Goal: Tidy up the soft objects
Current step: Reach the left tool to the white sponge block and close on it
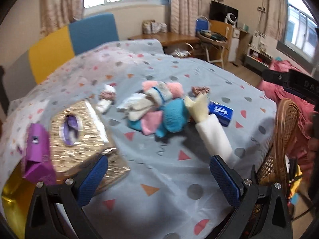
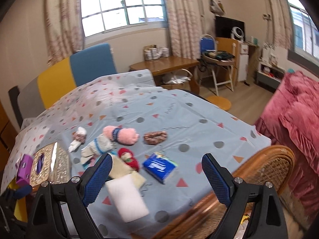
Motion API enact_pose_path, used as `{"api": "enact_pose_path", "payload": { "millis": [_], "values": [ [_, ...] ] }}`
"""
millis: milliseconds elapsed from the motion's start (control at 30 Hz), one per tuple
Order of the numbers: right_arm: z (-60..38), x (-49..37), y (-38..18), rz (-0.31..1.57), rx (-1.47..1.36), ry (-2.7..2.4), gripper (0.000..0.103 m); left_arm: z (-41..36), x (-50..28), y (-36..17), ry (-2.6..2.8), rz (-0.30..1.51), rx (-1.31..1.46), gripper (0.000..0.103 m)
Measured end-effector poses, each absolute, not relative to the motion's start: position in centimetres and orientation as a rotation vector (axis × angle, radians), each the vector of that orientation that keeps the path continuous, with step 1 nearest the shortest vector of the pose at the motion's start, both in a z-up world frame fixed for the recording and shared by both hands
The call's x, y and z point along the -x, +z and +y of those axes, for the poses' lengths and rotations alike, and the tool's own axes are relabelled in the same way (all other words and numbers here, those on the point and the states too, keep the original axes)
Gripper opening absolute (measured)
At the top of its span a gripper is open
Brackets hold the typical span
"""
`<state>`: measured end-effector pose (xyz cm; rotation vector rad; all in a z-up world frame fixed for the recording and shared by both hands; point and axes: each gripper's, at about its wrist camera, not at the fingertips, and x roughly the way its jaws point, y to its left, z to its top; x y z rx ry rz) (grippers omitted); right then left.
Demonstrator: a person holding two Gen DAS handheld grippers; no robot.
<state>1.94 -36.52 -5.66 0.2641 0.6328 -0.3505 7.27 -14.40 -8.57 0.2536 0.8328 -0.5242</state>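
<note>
Left wrist view: left gripper (image 1: pixel 158 176) spread wide, empty. Ahead: one white foam block (image 1: pixel 216 137), long axis pointing away; one blue tissue pack (image 1: pixel 220 110), print blurred, unreadable.

Right wrist view: right gripper (image 2: pixel 156 176) spread wide, empty. Ahead: one pink yarn skein (image 2: pixel 120 135), lying crosswise; one scrunchie (image 2: pixel 155 137).

scrunchies 2 (image 2: pixel 155 137) | sponges 2 (image 2: pixel 127 196) | tissue packs 1 (image 2: pixel 159 167)
</note>
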Motion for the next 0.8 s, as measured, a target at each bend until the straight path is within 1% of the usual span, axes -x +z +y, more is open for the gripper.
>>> {"api": "enact_pose_path", "payload": {
  "millis": [133, 200, 233, 267, 367, 433, 533, 567, 600, 633, 667, 800],
  "values": [
    [-37.8, -1.6, -6.1, 0.638, -0.289, -0.373, 0.093, -17.0, -8.6, -10.1, -0.596, 0.917, -0.233, 0.092],
    [-38.2, -1.5, -6.2, 0.639, -0.296, -0.375, 0.093, -18.1, -9.2, -11.0, -0.638, 0.958, -0.225, 0.079],
    [-38.4, -1.5, -6.3, 0.641, -0.299, -0.375, 0.093, -18.8, -9.5, -11.5, -0.66, 0.983, -0.212, 0.077],
    [-38.6, -1.4, -6.3, 0.642, -0.301, -0.376, 0.093, -19.4, -9.8, -12.0, -0.678, 1.007, -0.195, 0.075],
    [-39.2, -1.4, -6.7, 0.649, -0.307, -0.384, 0.093, -21.0, -10.4, -13.6, -0.712, 1.046, -0.16, 0.075],
    [-39.5, -1.5, -6.9, 0.654, -0.31, -0.386, 0.093, -22.1, -10.7, -14.6, -0.734, 1.068, -0.14, 0.07],
    [-39.8, -1.6, -7.2, 0.666, -0.303, -0.389, 0.093, -23.3, -11.1, -15.6, -0.755, 1.086, -0.121, 0.069],
    [-40.0, -1.7, -7.3, 0.67, -0.302, -0.388, 0.093, -23.7, -11.2, -16.0, -0.761, 1.087, -0.114, 0.064],
    [-40.1, -1.8, -7.5, 0.675, -0.302, -0.389, 0.093, -24.0, -11.4, -16.3, -0.767, 1.094, -0.108, 0.035],
    [-40.2, -2.0, -7.6, 0.679, -0.302, -0.392, 0.093, -24.0, -11.6, -16.6, -0.779, 1.108, -0.098, 0.034],
    [-40.4, -2.2, -7.7, 0.686, -0.304, -0.391, 0.093, -23.8, -11.6, -16.6, -0.788, 1.108, -0.071, 0.034],
    [-40.2, -3.1, -8.1, 0.712, -0.31, -0.349, 0.093, -22.3, -10.8, -15.5, -0.81, 1.068, -0.082, 0.027]
  ]
}}
